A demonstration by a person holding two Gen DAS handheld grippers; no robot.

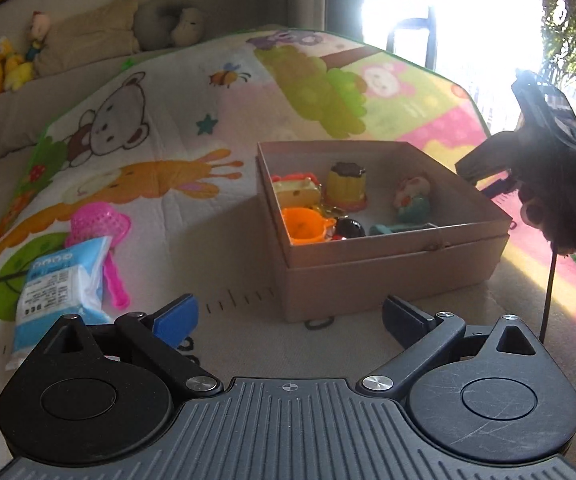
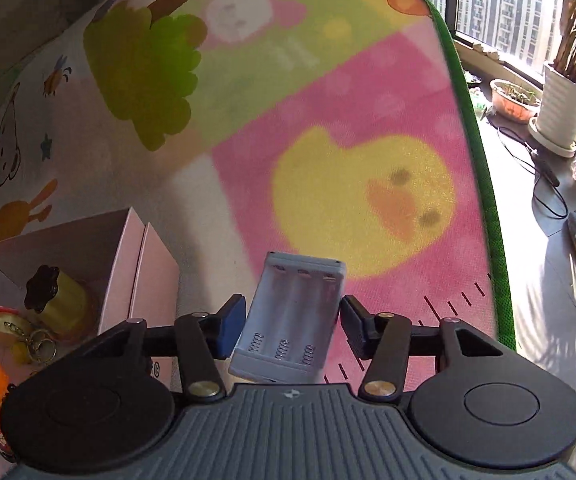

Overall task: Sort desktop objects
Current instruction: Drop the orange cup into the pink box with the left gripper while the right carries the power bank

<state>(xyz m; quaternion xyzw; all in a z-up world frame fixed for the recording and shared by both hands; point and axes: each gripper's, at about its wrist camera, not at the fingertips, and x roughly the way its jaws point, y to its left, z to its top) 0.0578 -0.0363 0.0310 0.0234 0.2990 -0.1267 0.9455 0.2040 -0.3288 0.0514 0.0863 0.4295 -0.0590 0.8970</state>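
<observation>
Home playroom: cartoon play mat (image 1: 192,128), plush toys (image 1: 4,68)

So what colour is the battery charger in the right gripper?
Pale grey battery charger, empty slots with metal springs; shows best in the right wrist view.

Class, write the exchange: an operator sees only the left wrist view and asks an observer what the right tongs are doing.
Operator: Do the right tongs hold anything?
Observer: Yes, the right tongs grip a grey charger.
Operator: Any batteries in it?
Observer: No, its three slots are empty.
Operator: Is it over the box?
Observer: No. The box lies to its left, and the charger is over the mat.
</observation>
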